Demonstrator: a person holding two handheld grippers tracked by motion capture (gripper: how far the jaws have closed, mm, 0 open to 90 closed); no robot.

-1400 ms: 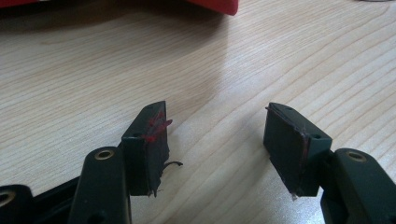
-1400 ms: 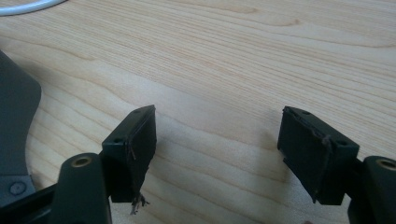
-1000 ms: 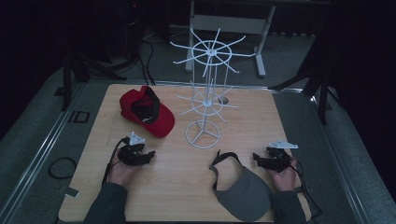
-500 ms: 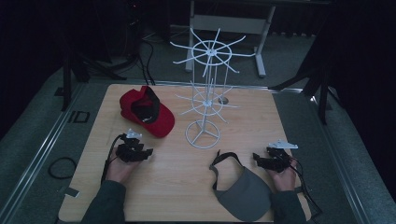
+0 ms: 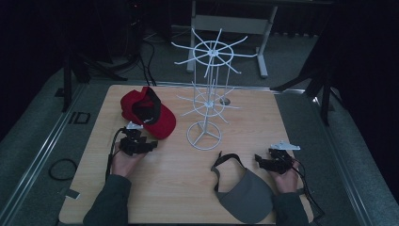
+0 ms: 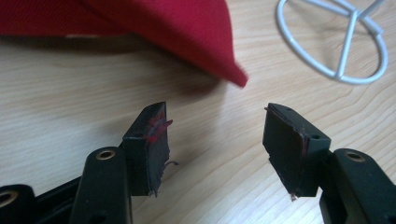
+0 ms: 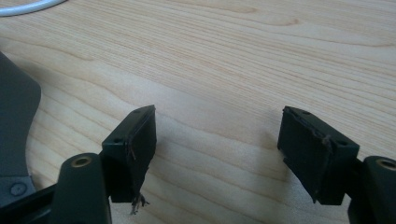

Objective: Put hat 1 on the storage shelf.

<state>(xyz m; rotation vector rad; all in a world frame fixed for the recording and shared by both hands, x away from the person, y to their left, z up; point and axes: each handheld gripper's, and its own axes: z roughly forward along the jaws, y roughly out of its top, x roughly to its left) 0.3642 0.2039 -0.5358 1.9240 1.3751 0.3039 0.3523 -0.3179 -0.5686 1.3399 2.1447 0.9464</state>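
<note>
Overhead, the high view shows a pale wood-grain table with a white wire display rack standing at its centre: a ring base, a thin pole and 2 tiers of spokes. A red cap with a dark inside lies at the upper left of the tabletop, and a grey visor with a black strap lies at the lower right, its brim near the table's front edge. The left gripper sits just below the red cap; the right gripper sits just right of the visor. Dim light hides the floor detail around the table.

Next, the left gripper view shows 2 black jaws spread wide with nothing between them, the rubber pads frayed and smeared red. The red brim fills the upper left, cropped by the frame; the rack's ring base is cut off at the upper right.

Lastly, the right gripper view shows its jaws equally wide apart and empty over bare wood grain. A grey edge of the visor enters at the left.
</note>
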